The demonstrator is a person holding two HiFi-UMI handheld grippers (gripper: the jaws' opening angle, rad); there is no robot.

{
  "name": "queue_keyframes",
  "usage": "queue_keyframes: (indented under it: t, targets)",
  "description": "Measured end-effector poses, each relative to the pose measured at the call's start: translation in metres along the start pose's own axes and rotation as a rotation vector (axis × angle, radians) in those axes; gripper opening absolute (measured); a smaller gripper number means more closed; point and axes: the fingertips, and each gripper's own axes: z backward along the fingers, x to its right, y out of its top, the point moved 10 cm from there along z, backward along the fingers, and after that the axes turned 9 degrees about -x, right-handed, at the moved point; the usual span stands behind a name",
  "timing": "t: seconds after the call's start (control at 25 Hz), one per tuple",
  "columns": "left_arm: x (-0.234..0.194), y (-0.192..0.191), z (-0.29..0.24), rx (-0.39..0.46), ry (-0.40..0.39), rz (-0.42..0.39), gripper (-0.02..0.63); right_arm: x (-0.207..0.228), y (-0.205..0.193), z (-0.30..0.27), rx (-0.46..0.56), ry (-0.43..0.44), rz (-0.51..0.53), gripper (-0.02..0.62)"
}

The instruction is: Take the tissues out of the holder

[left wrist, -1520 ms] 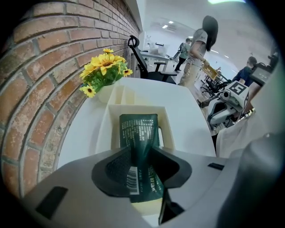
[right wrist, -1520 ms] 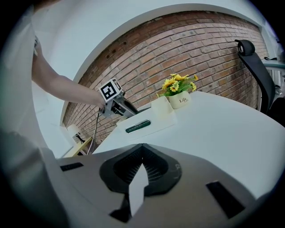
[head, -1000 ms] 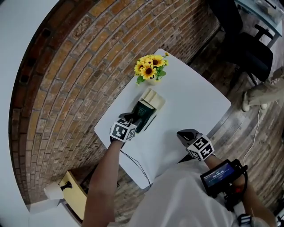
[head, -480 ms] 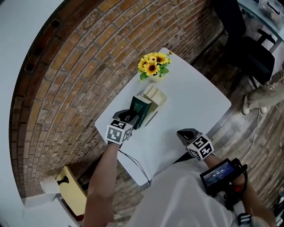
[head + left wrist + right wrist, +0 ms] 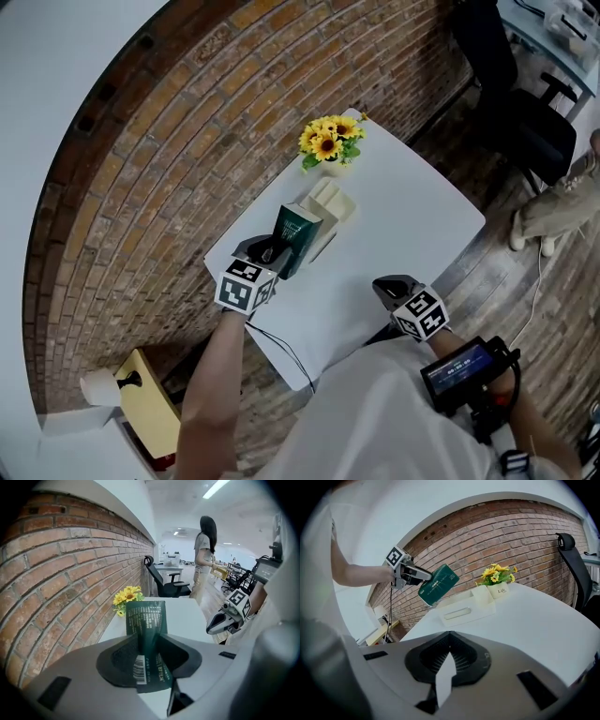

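Left gripper view showed my left gripper [image 5: 149, 654] clamped on the barcode end of the green tissue pack [image 5: 146, 620], jaws about half apart with the pack pinched flat between them. Its long axis ran straight out ahead of the jaws towards the yellow flowers [image 5: 126, 596]. From the right gripper view the pack hung tilted in the air, far end higher, over the near end of the cream holder [image 5: 464, 609]. I could not tell whether its low corner had cleared the holder's rim. My left was plainly the nearer hand. My right gripper [image 5: 389, 286] sat well apart by the near edge of the table [image 5: 412, 202], jaws closed and holding nothing. I judged the pack was as good as out and what remained was to carry it clear and set it down. The brick wall ran close along the table's left edge, and the flowers stood just past the holder's far end, so neither way offered much room. The bare white top between the holder and my right gripper looked like the open side.
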Motion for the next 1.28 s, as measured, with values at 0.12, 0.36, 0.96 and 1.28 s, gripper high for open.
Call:
queue_keyframes:
  t: [0.12, 0.36, 0.96, 1.28]
  targets:
    - [0.009, 0.0, 0.001, -0.005, -0.026, -0.015, 0.152, -0.001, -0.004, 0.001, 0.005, -0.011, -0.005, 0.005]
    - [0.033, -0.006, -0.009, -0.033, -0.085, -0.069, 0.152, -0.008, -0.017, 0.011, 0.02, -0.049, -0.036, 0.005]
    - [0.094, -0.032, -0.087, -0.209, -0.188, -0.28, 0.152, -0.021, -0.054, 0.039, 0.06, -0.17, -0.148, 0.005]
    - [0.104, -0.023, -0.118, -0.281, -0.188, -0.346, 0.152, -0.018, -0.068, 0.051, 0.069, -0.216, -0.202, 0.005]
